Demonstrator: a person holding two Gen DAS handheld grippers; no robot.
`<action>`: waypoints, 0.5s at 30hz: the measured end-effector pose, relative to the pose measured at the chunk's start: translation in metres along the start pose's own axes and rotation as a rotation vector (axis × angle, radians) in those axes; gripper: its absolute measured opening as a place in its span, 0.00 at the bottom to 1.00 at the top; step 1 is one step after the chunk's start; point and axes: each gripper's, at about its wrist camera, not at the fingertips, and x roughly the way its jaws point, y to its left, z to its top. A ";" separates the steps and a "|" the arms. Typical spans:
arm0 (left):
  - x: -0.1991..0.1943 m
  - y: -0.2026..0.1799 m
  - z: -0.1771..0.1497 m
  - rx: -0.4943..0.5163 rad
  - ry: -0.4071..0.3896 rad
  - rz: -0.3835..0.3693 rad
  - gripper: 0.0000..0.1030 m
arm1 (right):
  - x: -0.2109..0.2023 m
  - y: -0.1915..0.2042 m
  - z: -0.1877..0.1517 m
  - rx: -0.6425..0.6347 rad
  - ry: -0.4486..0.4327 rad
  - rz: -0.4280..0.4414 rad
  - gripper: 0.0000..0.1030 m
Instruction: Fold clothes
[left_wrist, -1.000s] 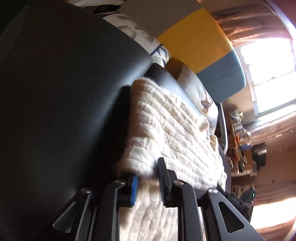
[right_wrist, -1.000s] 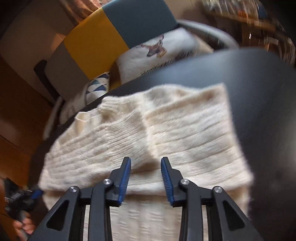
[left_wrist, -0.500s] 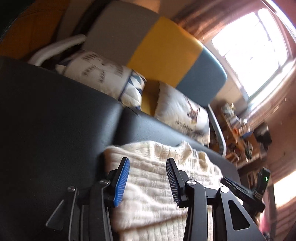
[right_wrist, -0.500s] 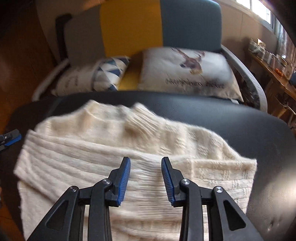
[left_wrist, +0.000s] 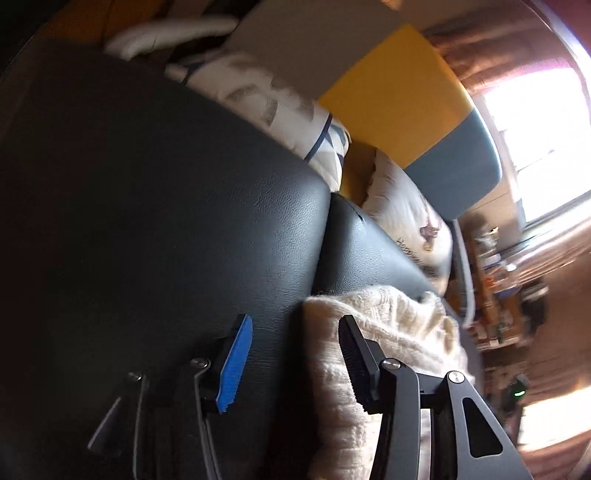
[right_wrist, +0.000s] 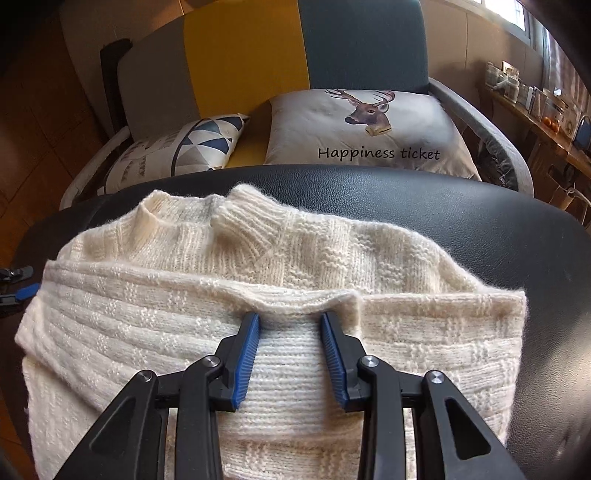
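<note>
Cream knitted sweater (right_wrist: 229, 306) lies partly folded on the black leather seat (right_wrist: 424, 206), bottom turned up over chest, further folds remaining; right gripper (right_wrist: 290, 321) half-open over the folded edge, gripping nothing; left gripper (left_wrist: 295, 325) opening, empty, at the sweater's side.

This looks like a room in a home. There is a sofa (right_wrist: 251, 48) with grey, yellow and blue parts. Two soft pillows sit on it: a deer pillow (right_wrist: 369, 129) with words and a triangle pillow (right_wrist: 184, 151). Sun comes in through a window (left_wrist: 539, 122). A wooden shelf (right_wrist: 535, 110) by the wall holds many small things.
</note>
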 end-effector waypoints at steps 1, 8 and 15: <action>0.003 0.003 0.002 -0.011 0.023 -0.024 0.47 | 0.000 -0.001 0.000 0.003 -0.002 0.008 0.33; 0.022 0.002 0.015 -0.010 0.099 -0.088 0.50 | -0.001 -0.012 0.002 0.025 0.013 0.077 0.33; 0.046 -0.015 0.012 0.035 0.139 -0.075 0.50 | -0.005 -0.015 -0.006 -0.011 -0.027 0.060 0.31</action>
